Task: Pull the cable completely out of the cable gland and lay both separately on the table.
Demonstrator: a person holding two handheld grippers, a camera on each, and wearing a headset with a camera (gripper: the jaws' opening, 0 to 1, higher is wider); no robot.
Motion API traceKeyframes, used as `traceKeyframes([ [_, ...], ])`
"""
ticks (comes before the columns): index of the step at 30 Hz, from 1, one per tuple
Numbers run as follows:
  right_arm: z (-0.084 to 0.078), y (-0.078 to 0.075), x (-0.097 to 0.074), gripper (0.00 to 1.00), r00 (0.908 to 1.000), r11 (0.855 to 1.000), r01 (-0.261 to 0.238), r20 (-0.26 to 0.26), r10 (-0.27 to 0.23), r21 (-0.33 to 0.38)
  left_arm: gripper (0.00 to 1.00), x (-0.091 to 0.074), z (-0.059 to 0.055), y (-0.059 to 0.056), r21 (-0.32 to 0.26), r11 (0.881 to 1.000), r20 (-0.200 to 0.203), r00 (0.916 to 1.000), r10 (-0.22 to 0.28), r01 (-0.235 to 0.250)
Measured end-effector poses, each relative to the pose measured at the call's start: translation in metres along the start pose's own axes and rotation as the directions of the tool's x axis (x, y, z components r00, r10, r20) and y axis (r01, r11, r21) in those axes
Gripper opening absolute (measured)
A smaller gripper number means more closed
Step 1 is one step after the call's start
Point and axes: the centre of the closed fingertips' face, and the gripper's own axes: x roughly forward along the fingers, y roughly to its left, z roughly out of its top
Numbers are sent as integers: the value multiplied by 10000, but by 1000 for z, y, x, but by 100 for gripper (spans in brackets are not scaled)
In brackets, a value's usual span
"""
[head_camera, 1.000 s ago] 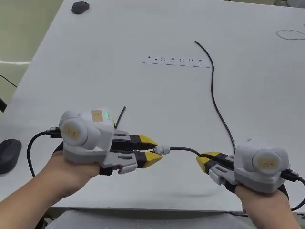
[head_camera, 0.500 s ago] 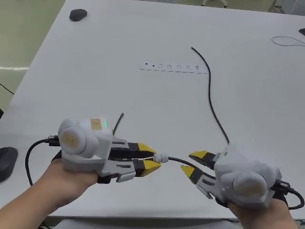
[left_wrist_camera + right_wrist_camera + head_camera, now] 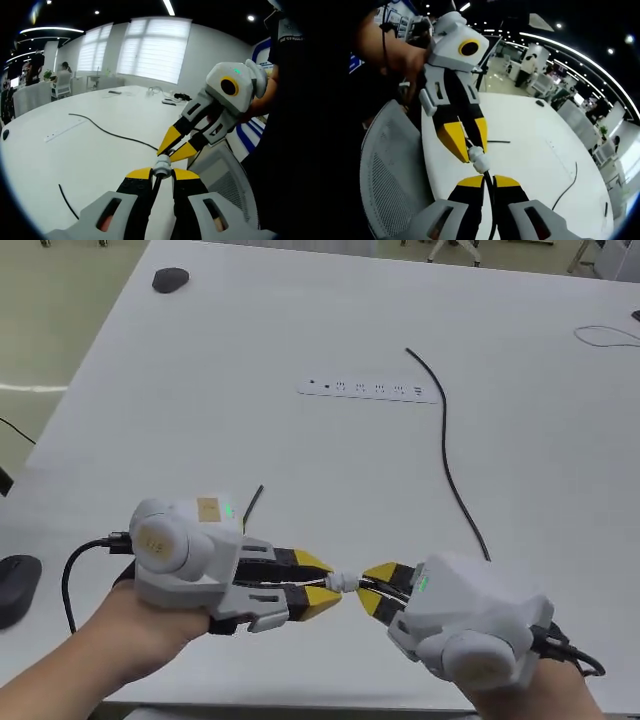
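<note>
A small white cable gland (image 3: 345, 583) sits between the yellow tips of my left gripper (image 3: 330, 582), which is shut on it just above the table's near edge. In the left gripper view the gland (image 3: 161, 165) sticks out past the left gripper (image 3: 161, 174). A thin black cable (image 3: 446, 455) leaves the gland to the right and runs away across the table. My right gripper (image 3: 368, 590) faces the left one, tips almost touching the gland. In the right gripper view my right gripper (image 3: 487, 181) is shut on the cable (image 3: 488, 192) just behind the gland (image 3: 477, 157).
A white power strip (image 3: 368, 390) lies mid-table beside the cable's far end. A short black piece (image 3: 252, 502) lies behind the left gripper. One dark mouse (image 3: 170, 280) sits far left, another (image 3: 15, 585) at the near left edge. A mesh chair (image 3: 385, 175) stands beneath the grippers.
My right gripper let go of the cable, opened, moved left and shut on it again right beside the gland. The left gripper has kept its hold and barely moved.
</note>
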Motion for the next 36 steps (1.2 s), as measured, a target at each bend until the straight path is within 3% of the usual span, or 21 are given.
traceKeyframes([
  [8,-4,-2,3,0,10000,9996,-1,-84,3,297,15,2,-1,2,112,9999,-82,10000,23,-22],
  [21,-27,-18,1,0,9991,9789,353,-295,-299,2014,15,-2,2,7,67,9997,69,9997,217,-218],
  [26,-49,-26,-1,0,9970,9474,665,-586,-506,3130,15,-4,2,7,51,9997,85,9997,247,-248],
  [29,-63,-26,-1,0,9965,9148,708,-693,-470,3976,15,-5,2,8,9,9996,130,9995,280,-281],
  [30,-67,-30,-1,0,9960,9162,796,-682,-573,3927,15,-5,2,8,-17,9996,140,9995,287,-287],
  [35,-87,-35,-2,0,9928,8391,1187,-787,-906,5309,15,-6,4,7,-96,9995,275,9991,314,-312],
  [36,-93,-35,-2,0,9918,8140,1262,-882,-923,5669,15,-6,4,7,-94,9995,288,9991,309,-306],
])
